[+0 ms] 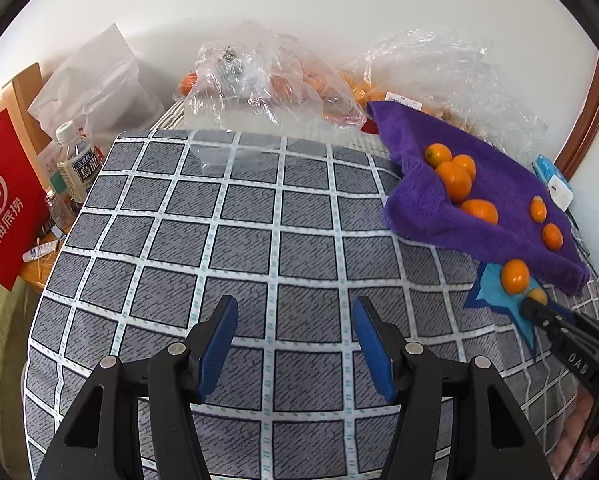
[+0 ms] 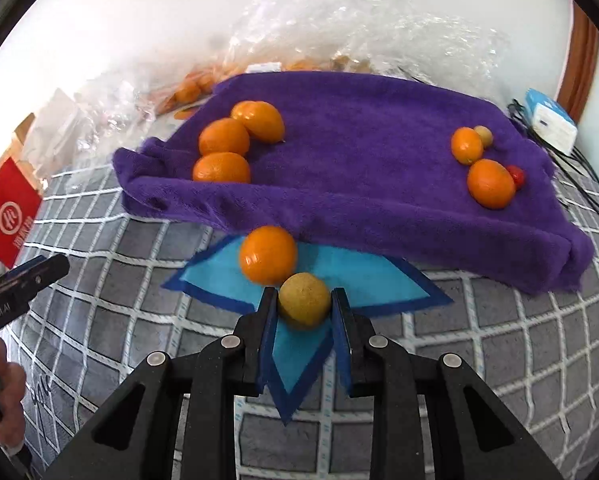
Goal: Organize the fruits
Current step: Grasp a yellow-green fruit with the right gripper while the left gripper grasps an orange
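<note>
Nearest in the right wrist view, the right tool [image 2: 304,300] has its two blue pads pressed against either side of a small yellow-brown fruit [image 2: 304,299], which sits on a blue star-shaped mat [image 2: 379,280] laid over the grey checked cloth [image 2: 499,340]. Just beyond it, and apparently touching it, an orange [image 2: 268,255] lies at the mat's far edge, right against the hem of the purple towel [image 2: 359,184]. The left tool [image 1: 295,340] hangs with its pads well apart over bare checked cloth, holding nothing.

Further back on the towel, three oranges [image 2: 223,138] cluster at the left and two more [image 2: 491,184] lie at the right, with a small red fruit [image 2: 517,175] and a small tan one [image 2: 484,136] beside them. Behind the towel, clear plastic bags [image 1: 259,76] hold more orange fruit.

The step in hand looks like the pick of the yellow-brown fruit, the grasp just made. Next it likely wants a straight lift clear of the neighbouring orange (a nudge could roll it off the mat), then a carry to wherever its kind belongs, perhaps the small fruits at the towel's right. The soft, rumpled towel may let round fruit roll on release.
</note>
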